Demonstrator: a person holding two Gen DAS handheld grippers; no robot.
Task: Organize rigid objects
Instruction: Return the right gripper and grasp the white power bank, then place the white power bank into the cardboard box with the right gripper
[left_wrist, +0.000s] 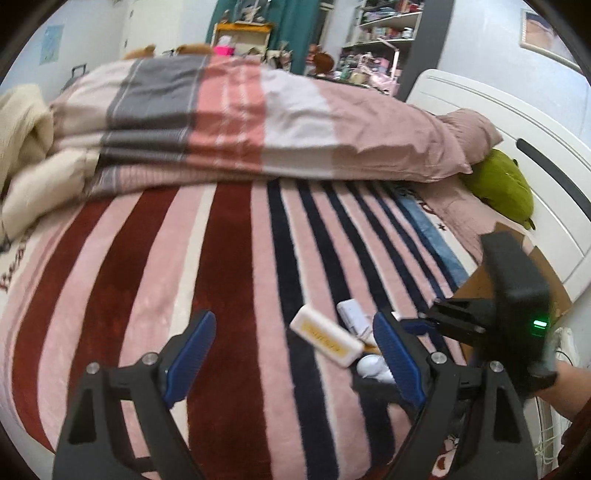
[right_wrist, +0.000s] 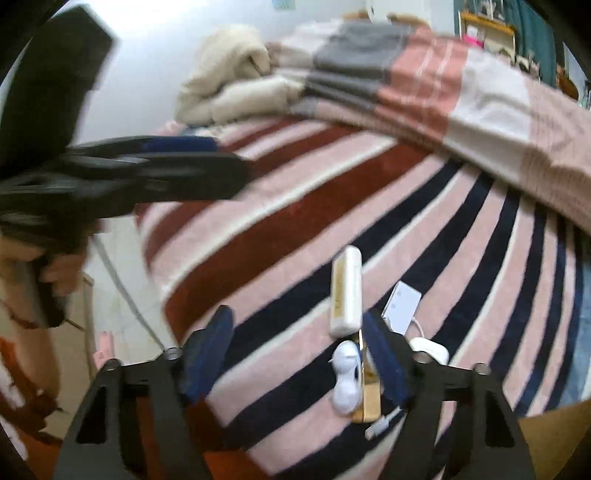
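A small heap of rigid things lies on the striped blanket (left_wrist: 229, 258). It holds a white bar with a yellow label (left_wrist: 325, 339) (right_wrist: 345, 291), a flat white box (left_wrist: 352, 315) (right_wrist: 400, 304), a white rounded gadget (left_wrist: 373, 369) (right_wrist: 345, 380), a gold-edged piece (right_wrist: 367, 391) and a white cable plug (right_wrist: 380, 428). My left gripper (left_wrist: 295, 350) is open above the blanket, and the heap lies by its right finger. My right gripper (right_wrist: 297, 354) is open too; its right finger stands close beside the gadget and the gold piece. Each view shows the other gripper, the right (left_wrist: 428, 319) and the blurred left (right_wrist: 229, 166).
A folded striped duvet (left_wrist: 258, 122) and cream bedding (right_wrist: 229, 74) lie across the far part of the bed. A green soft toy (left_wrist: 502, 184) rests by the white headboard (left_wrist: 517, 122). A cardboard box (left_wrist: 546, 280) sits at the bed's right edge. Floor shows to the left (right_wrist: 122, 295).
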